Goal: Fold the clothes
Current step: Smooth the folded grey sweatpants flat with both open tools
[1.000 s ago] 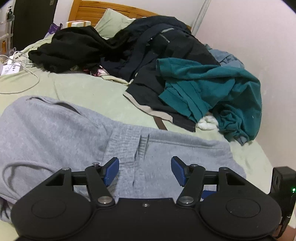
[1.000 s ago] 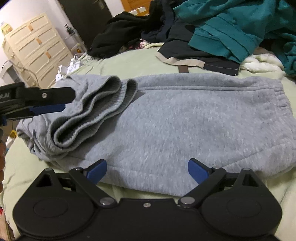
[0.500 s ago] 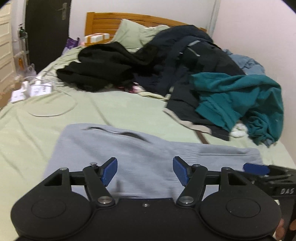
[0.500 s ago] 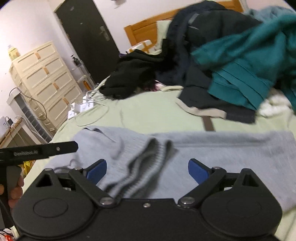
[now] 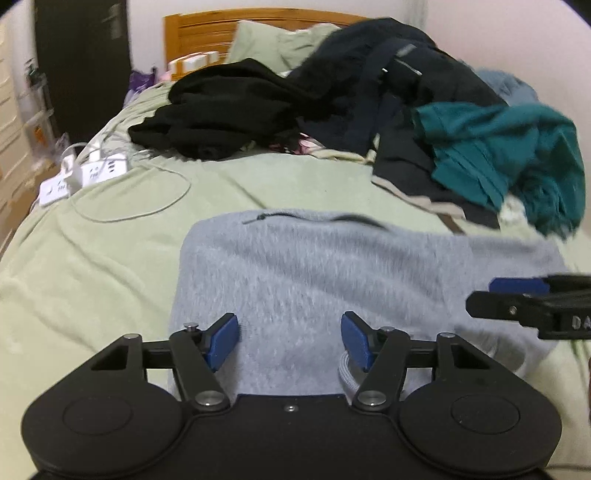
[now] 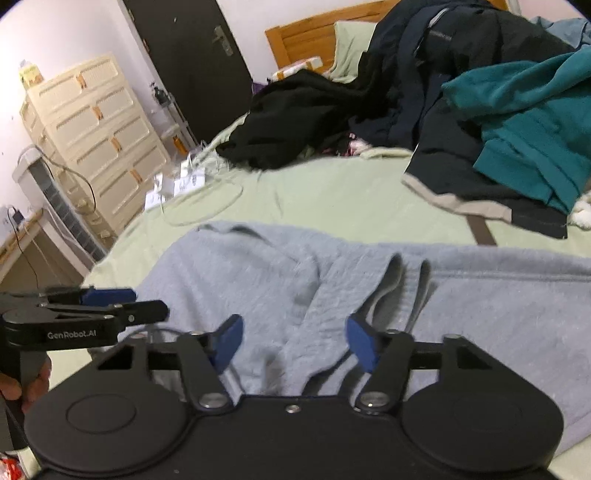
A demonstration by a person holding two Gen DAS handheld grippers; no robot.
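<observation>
- The grey sweatpants point(image 5: 332, 273) lie flattened across the near part of the bed point(image 5: 110, 236), running side to side; a ribbed cuff point(image 6: 391, 288) is folded onto the middle of the cloth.
- The left gripper point(image 5: 290, 341) hangs over the near edge of the sweatpants, its blue pads point(image 5: 221, 341) apart and closing; cloth lies below the gap, but the pads do not press on it.
- The right gripper point(image 6: 293, 341) is over the cuff fold, pads point(image 6: 362, 343) apart and closing, cloth between them not yet pinched.
- In each wrist view the other gripper juts in from the side at the cloth's end.
- Past the sweatpants, toward the headboard point(image 5: 207, 33), is a heap of black clothes point(image 5: 229, 118) and a teal garment point(image 5: 509, 155) at the far right side of the bed.
- White power strips point(image 5: 85, 173) with a looped cable sit at the bed's left edge.
- Beyond that edge stands a cream drawer unit point(image 6: 96, 133) beside a dark door point(image 6: 192, 62).
</observation>
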